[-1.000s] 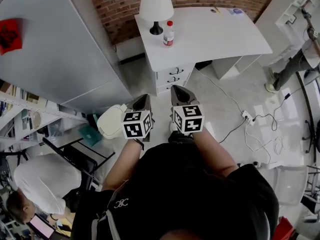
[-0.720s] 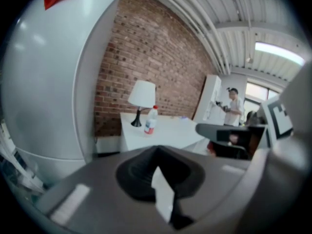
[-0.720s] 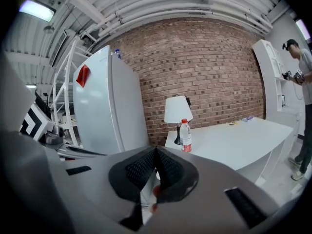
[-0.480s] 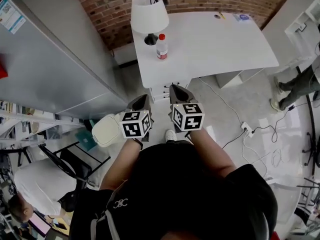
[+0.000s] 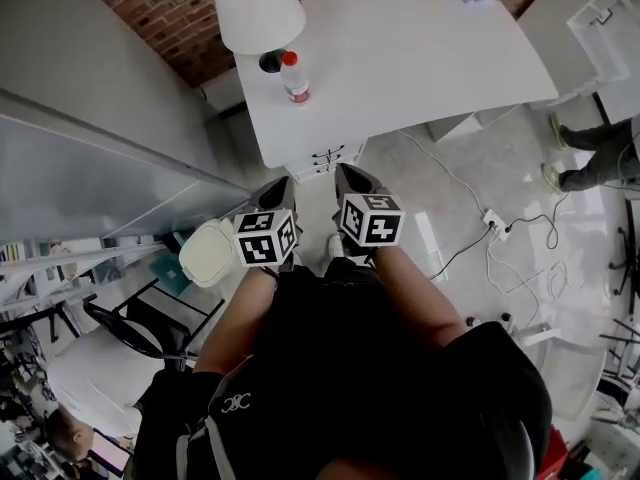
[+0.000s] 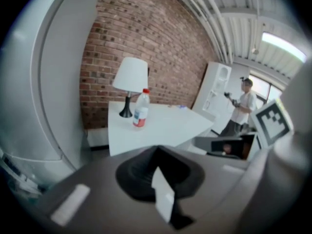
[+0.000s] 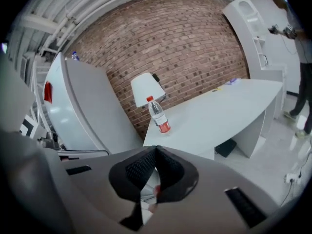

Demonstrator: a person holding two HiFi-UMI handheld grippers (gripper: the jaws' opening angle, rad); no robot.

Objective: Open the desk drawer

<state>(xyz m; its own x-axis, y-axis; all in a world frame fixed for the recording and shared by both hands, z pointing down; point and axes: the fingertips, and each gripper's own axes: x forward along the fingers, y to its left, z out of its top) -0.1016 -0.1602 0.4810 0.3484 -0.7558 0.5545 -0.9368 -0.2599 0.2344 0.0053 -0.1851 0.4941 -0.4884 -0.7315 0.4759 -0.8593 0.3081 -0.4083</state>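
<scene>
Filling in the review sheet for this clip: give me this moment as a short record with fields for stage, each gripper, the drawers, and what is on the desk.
stage: before contact; no drawer touched yet
left gripper: jaws together, empty, held short of the desk
right gripper: jaws together, empty, held short of the desk
desk drawers: stack with handles under the white desk, appear shut
on desk: white lamp; water bottle with a red cap beside it
floor: power strip with cables, to the right
</scene>
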